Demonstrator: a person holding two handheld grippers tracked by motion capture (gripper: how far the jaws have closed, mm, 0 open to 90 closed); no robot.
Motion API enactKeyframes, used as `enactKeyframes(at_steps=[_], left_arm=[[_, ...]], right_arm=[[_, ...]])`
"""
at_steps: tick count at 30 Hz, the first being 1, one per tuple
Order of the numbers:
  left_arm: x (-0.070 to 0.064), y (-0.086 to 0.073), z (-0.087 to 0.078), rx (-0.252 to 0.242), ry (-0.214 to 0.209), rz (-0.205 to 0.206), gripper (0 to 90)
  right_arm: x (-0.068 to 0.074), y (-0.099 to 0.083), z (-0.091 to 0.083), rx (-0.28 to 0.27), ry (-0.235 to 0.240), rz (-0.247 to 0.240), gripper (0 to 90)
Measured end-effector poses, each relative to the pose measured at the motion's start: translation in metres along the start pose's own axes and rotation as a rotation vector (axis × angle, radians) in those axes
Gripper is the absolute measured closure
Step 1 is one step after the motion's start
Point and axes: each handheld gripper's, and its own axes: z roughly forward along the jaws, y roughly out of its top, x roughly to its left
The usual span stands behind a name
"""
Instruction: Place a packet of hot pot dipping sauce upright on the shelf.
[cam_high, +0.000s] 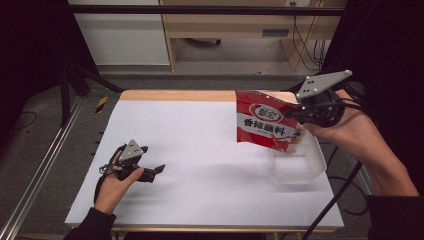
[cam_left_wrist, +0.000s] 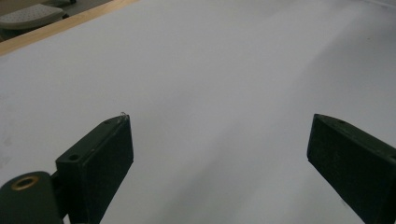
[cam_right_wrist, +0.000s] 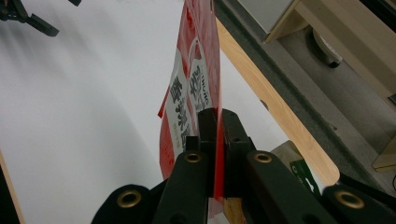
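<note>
White table (cam_high: 200, 150), packet aloft at three o'clock.
Right gripper (cam_high: 300, 111) pinches the red seasoning packet (cam_high: 266, 125) above the clear tub (cam_high: 300, 167), not yet lowered in; left gripper (cam_high: 159, 169) idles wide open at eight o'clock.

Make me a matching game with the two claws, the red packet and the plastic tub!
Things:
1. left claw
2. right claw
3. packet
4. tub

States:
A. clear, sitting on the table
B. open, holding nothing
C. red, hanging in the air
D. shut on something

Pairs: 1-B, 2-D, 3-C, 4-A
</note>
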Motion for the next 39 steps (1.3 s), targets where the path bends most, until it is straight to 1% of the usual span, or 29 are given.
enactKeyframes(at_steps=[8, 17, 27, 39], left_arm=[[0.001, 0.0, -0.001, -0.002, 0.001, -0.004, 6.9], [0.001, -0.001, -0.001, -0.002, 0.003, -0.007, 6.9], [0.001, -0.001, -0.001, -0.002, 0.001, -0.006, 6.9], [0.001, -0.001, -0.001, 0.0, 0.002, -0.011, 6.9]], right_arm=[[-0.005, -0.009, -0.01, -0.018, -0.02, 0.023, 89.9], [-0.012, -0.023, -0.021, -0.024, -0.047, 0.056, 90.0], [-0.02, -0.04, -0.031, -0.012, -0.073, 0.093, 90.0], [-0.028, -0.061, -0.034, 0.006, -0.091, 0.13, 90.0]])
